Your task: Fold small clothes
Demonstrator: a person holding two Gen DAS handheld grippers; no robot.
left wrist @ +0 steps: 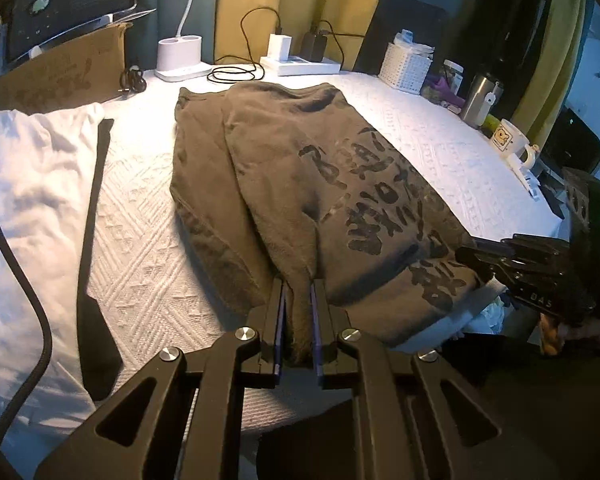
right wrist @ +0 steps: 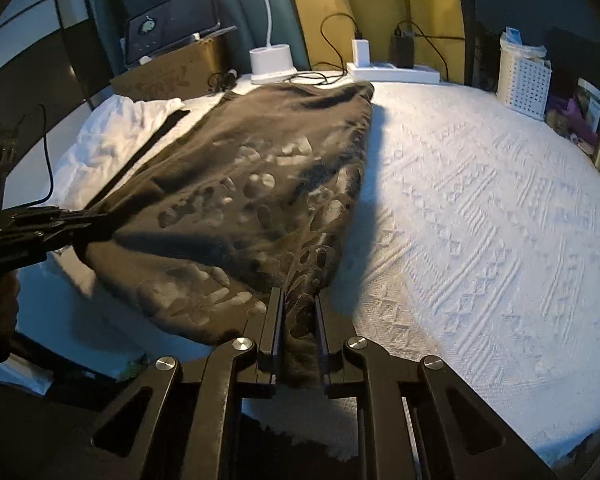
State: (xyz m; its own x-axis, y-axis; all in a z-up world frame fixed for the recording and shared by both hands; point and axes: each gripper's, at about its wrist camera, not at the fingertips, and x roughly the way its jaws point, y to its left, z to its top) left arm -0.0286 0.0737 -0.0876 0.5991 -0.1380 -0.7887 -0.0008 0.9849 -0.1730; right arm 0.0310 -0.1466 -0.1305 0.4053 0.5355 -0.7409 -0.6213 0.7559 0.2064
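Note:
A brown garment [left wrist: 284,168] with black printed characters lies lengthwise on the white textured cloth [left wrist: 140,240], its long sides folded in. My left gripper [left wrist: 298,284] is shut on the garment's near hem at the left. My right gripper [right wrist: 299,296] is shut on the same near hem of the garment [right wrist: 240,184] at the right. Each gripper shows in the other's view: the right one [left wrist: 466,254] at the garment's near right corner, the left one [right wrist: 100,220] at its near left corner.
A white garment [left wrist: 28,200] and a black strap [left wrist: 96,208] lie left of the brown one. At the back stand a cardboard box [left wrist: 60,76], a white lamp base [left wrist: 180,56], chargers with cables [left wrist: 296,56] and a white basket [left wrist: 406,66]. A steel tumbler [left wrist: 478,100] and mug [left wrist: 508,140] stand at the right.

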